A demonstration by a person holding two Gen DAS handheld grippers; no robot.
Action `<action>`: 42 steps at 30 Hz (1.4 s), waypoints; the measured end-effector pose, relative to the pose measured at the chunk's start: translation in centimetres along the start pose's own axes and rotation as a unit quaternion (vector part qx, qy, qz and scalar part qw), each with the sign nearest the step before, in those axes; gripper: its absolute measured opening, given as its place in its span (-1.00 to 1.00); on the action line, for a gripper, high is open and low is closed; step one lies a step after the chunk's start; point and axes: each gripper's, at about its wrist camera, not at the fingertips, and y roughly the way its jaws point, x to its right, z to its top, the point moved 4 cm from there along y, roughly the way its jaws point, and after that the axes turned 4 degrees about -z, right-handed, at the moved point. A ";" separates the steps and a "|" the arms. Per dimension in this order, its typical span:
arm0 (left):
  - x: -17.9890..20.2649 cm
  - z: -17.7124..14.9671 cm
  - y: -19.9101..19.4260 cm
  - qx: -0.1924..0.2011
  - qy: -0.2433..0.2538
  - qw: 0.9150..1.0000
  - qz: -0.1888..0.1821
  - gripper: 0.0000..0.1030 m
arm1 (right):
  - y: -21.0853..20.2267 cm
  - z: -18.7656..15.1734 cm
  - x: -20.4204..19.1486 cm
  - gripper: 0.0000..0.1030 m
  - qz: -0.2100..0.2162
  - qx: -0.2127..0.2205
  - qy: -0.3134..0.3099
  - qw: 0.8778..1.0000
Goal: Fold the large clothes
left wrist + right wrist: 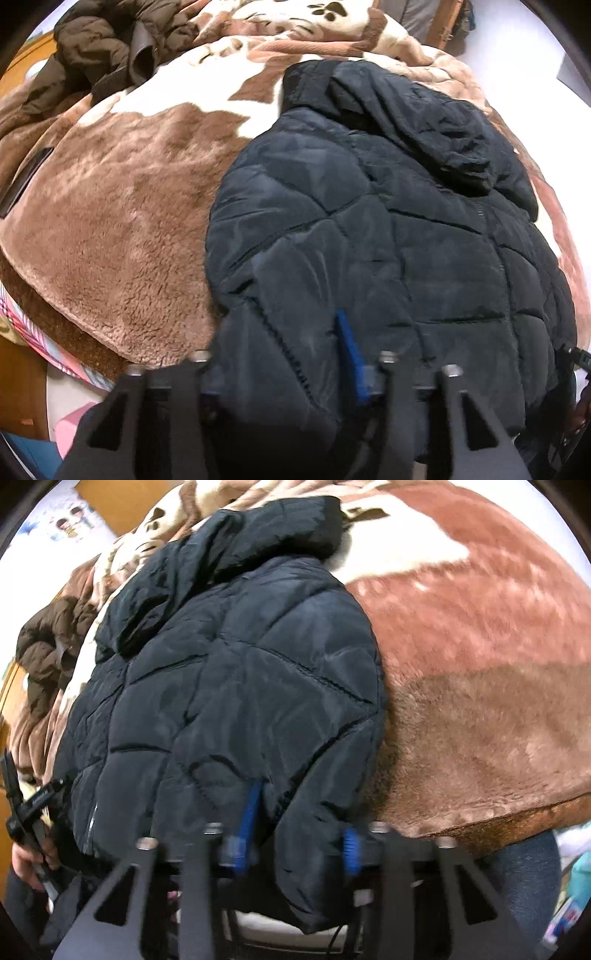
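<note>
Covering the bed — plush blanket [110, 229], jacket [369, 221].

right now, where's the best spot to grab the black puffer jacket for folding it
Grip the black puffer jacket by its bottom hem, one gripper at each near corner, coming from the bed's near edge. It lies flat on the fleece blanket, hood at the far end, hem overhanging toward you. The left gripper and right gripper already pinch folds there; lifting both should carry the hem up to the hood.
</note>
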 end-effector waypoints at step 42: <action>2.1 17.9 -10.1 0.153 -0.063 0.976 -0.138 -0.62 | -11.2 17.5 -2.3 -0.72 0.108 0.159 0.047 0.980</action>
